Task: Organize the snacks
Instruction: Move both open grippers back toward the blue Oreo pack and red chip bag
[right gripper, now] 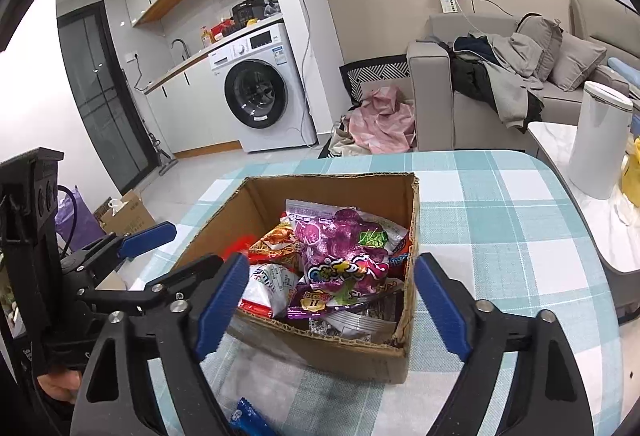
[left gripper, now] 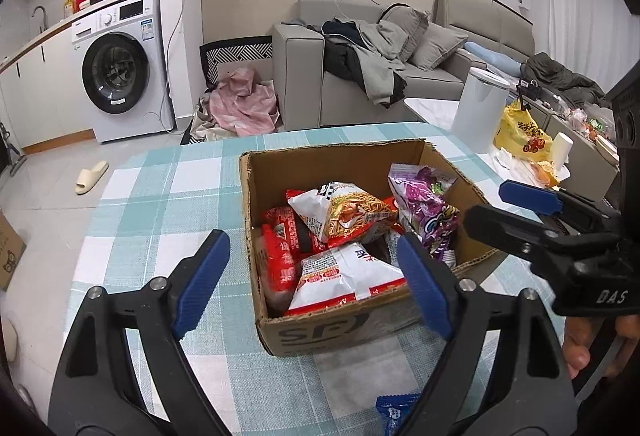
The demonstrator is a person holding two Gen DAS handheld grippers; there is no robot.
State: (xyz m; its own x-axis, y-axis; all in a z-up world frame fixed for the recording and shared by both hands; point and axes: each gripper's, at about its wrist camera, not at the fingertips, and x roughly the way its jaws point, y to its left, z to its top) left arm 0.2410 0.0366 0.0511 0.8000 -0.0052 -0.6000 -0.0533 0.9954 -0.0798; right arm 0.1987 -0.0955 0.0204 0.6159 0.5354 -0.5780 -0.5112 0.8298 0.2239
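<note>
An open cardboard box [left gripper: 320, 328] [right gripper: 320, 191] stands on the checked tablecloth with several snack bags in it. A purple bag [left gripper: 424, 203] [right gripper: 340, 248] lies on top at the right. Beside it are an orange-and-white noodle snack bag [left gripper: 348, 211] [right gripper: 276, 244], a red packet [left gripper: 284, 244] and a white-and-red bag [left gripper: 344, 272] [right gripper: 268, 284]. A blue packet [left gripper: 394, 412] [right gripper: 248, 418] lies on the cloth in front of the box. My left gripper [left gripper: 316, 268] [right gripper: 188, 248] hangs open before the box's near side. My right gripper [right gripper: 332, 284] [left gripper: 492, 207] is open too. Neither holds anything.
A white bin [left gripper: 480, 103] [right gripper: 600, 139] and a yellow bag [left gripper: 520, 135] sit on a marble side table to the right. The round table's far edge [left gripper: 280, 135] lies just beyond the box. Behind are a sofa [left gripper: 304, 75] with clothes and a washing machine [left gripper: 120, 67].
</note>
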